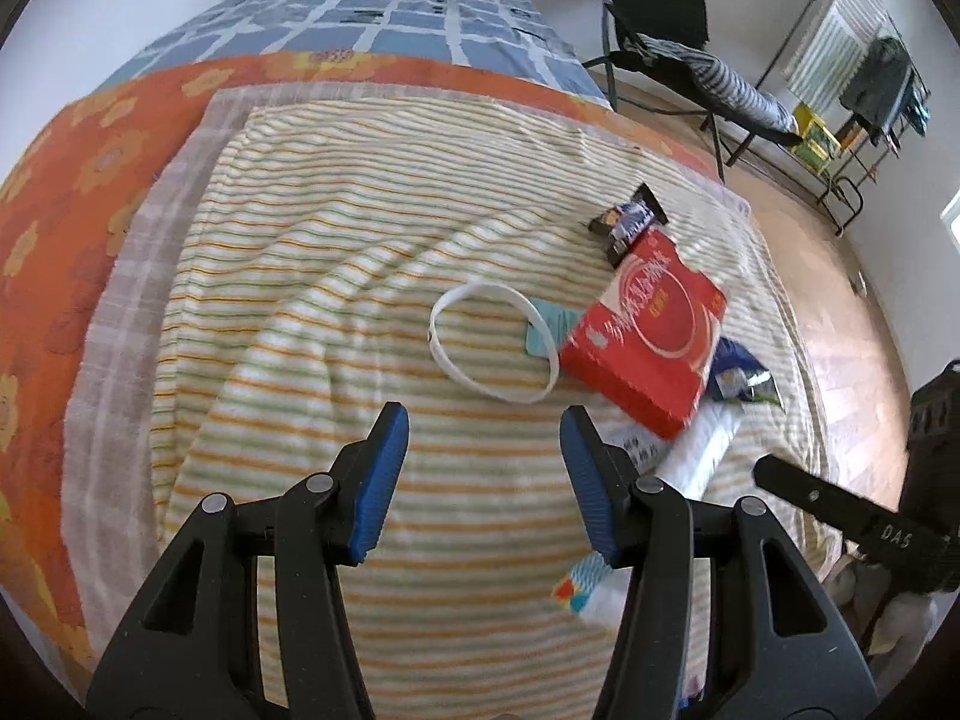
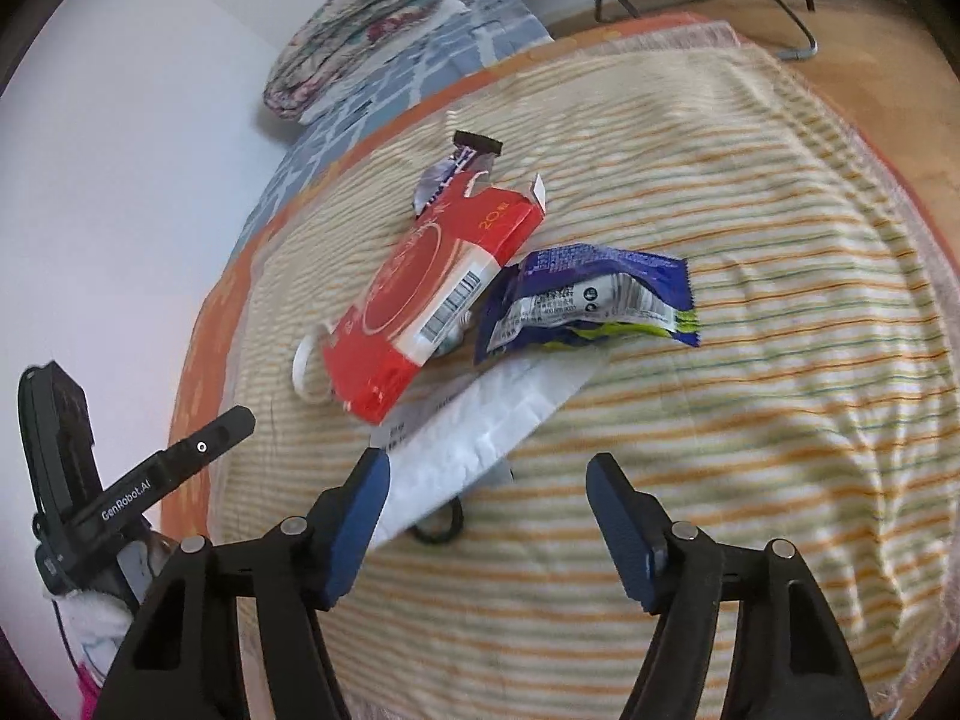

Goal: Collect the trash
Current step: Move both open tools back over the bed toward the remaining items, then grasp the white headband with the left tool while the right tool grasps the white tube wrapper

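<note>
In the left wrist view, the left tongs [image 1: 485,420] stand wide apart with nothing between them, low in the frame over a striped towel [image 1: 336,276] spread on a bed. Right of centre the trash lies in a cluster: a red box [image 1: 651,333] rests tilted, a white ring [image 1: 493,341] lies just left of it, and a teal card [image 1: 543,330] shows between ring and box. A dark wrapper [image 1: 627,219] sits at the box's upper end, a blue packet [image 1: 741,375] at its lower right, and a white bag [image 1: 699,450] runs under the box toward the right pad. A small colourful pack [image 1: 579,591] lies by the right finger at lower right. A black chair [image 1: 654,12] stands at upper right.

In the right wrist view, the right tongs [image 2: 487,471] also gape, empty, at the bottom of the frame. The red box [image 2: 420,294] lies left of centre, overlapping the white bag [image 2: 480,420] below it. The blue packet [image 2: 585,300] touches the box's right side. The dark wrapper [image 2: 462,165] pokes out beyond the box's far end, and the white ring [image 2: 303,369] peeks out at its left. A black loop [image 2: 441,525] shows under the bag's near edge. A folded quilt [image 2: 354,30] sits at upper left.
</note>
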`<state>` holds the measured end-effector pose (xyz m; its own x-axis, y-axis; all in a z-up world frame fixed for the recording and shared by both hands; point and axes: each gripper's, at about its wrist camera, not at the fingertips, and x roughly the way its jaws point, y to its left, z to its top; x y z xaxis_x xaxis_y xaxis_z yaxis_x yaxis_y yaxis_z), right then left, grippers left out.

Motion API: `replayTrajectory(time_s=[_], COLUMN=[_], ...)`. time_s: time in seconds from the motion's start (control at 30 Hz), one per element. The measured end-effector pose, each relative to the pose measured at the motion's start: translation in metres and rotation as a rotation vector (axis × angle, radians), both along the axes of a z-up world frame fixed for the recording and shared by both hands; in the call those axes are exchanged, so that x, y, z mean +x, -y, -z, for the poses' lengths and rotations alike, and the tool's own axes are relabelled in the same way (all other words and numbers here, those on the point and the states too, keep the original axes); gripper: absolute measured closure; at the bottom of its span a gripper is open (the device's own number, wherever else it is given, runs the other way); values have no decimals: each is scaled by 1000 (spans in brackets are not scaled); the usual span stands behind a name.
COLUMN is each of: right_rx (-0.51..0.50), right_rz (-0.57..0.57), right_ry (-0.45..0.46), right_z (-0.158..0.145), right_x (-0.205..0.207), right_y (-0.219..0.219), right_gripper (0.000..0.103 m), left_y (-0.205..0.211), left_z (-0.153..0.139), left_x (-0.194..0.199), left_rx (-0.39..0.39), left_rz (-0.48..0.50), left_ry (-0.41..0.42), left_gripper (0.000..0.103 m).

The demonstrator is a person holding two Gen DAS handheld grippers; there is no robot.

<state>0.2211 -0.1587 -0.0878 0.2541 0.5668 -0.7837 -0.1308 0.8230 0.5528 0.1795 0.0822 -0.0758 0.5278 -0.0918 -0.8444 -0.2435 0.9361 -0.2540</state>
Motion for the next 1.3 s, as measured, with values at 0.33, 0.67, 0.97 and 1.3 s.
replayTrajectory(time_s=[0.33, 0.67, 0.97, 1.3], right_rx=[-3, -85, -21, 30], right_rz=[42, 46, 80, 26], right_ry=[-25, 21, 4, 46], right_z=[18, 17, 21, 0], right_x=[25, 34, 37, 17], right_y=[-16, -21, -5, -6], right_gripper=[42, 60, 92, 101], left_y=[-6, -9, -18, -28], left_z=[16, 40, 42, 27], left_x=[31, 46, 44, 31], left_rx=[-41, -17, -7, 3], left_rz=[-38, -62, -81, -100], left_ry=[-26, -76, -65, -28], left_gripper=[52, 77, 101, 102])
